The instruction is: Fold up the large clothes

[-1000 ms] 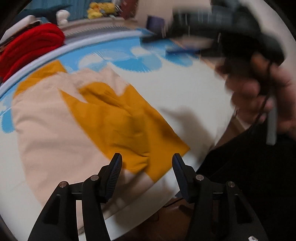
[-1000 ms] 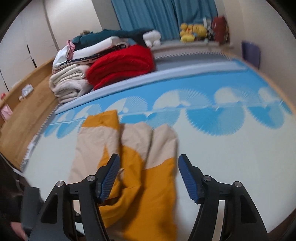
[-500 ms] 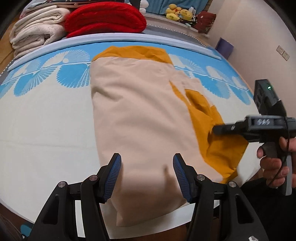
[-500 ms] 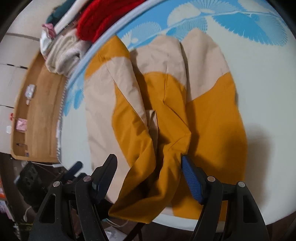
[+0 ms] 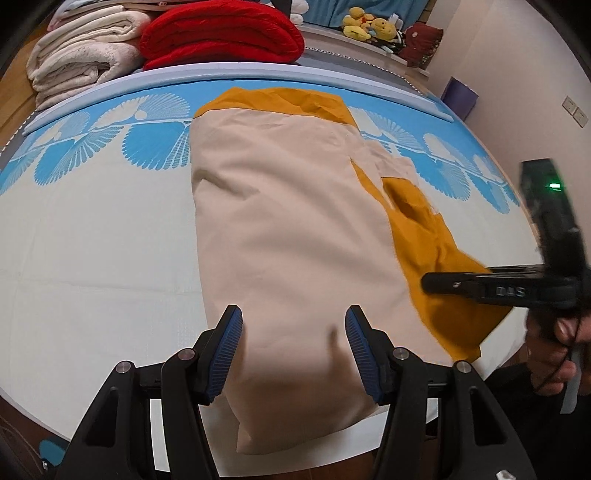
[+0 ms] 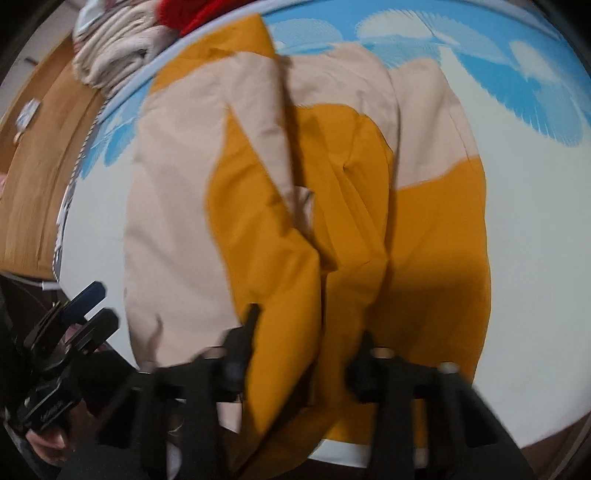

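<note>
A large beige and mustard-yellow garment [image 5: 288, 229] lies lengthwise on the blue-and-white bed cover [image 5: 92, 229], its near end at the bed's front edge. My left gripper [image 5: 293, 347] is open and empty, hovering over the beige near end. My right gripper [image 6: 306, 354] is low over the mustard near edge [image 6: 424, 258]; its fingers are blurred and stand apart, with folds of mustard cloth between them. The right gripper also shows from the side in the left wrist view [image 5: 480, 286], over the mustard corner. The left gripper shows in the right wrist view [image 6: 79, 306].
Folded red blanket [image 5: 221, 33] and cream blankets [image 5: 77, 62] are stacked at the far side of the bed. Plush toys [image 5: 369, 26] sit by the curtain. A wall [image 5: 524, 66] stands to the right. Wooden floor [image 6: 40, 155] lies left of the bed.
Both grippers have moved in closer to the garment's near end. The right gripper has dropped onto the mustard edge. The left view has settled over the beige part.
</note>
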